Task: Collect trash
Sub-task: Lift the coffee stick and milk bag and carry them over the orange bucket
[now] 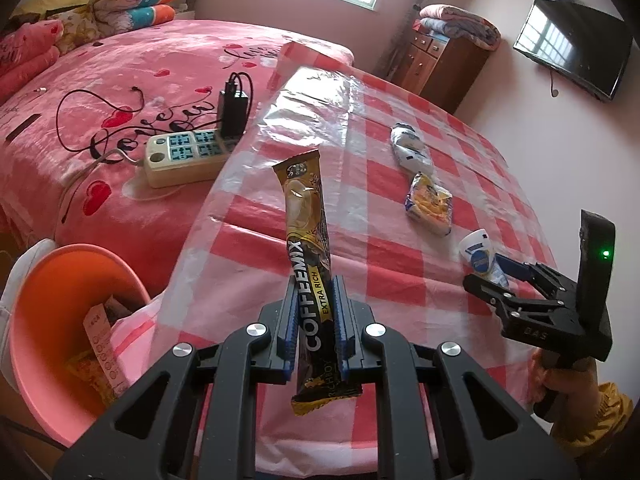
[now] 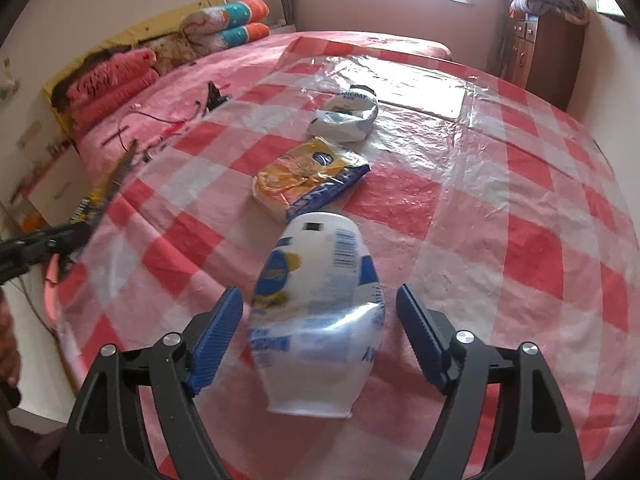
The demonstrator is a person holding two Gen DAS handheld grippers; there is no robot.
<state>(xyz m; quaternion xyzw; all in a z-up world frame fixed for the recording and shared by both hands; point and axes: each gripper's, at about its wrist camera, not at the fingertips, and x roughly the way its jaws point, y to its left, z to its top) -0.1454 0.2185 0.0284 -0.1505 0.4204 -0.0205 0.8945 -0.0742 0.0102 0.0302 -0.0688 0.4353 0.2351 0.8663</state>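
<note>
Pink bedding fills the room behind our red-and-white checked cloth point(image 1: 400, 264). Beside it sits an orange bin point(image 1: 60, 320) holding scraps. Our left gripper point(image 1: 316, 324) is clamped on a long gold-and-black coffee sachet point(image 1: 306, 216), its long axis standing nearly upright, top leaning slightly away. Our right gripper point(image 2: 320, 336), angled downward, has its blue pads spread wide on either side of a crumpled white-and-blue wrapper point(image 2: 320, 300), not pressing it; it lies lengthwise between them.
</note>
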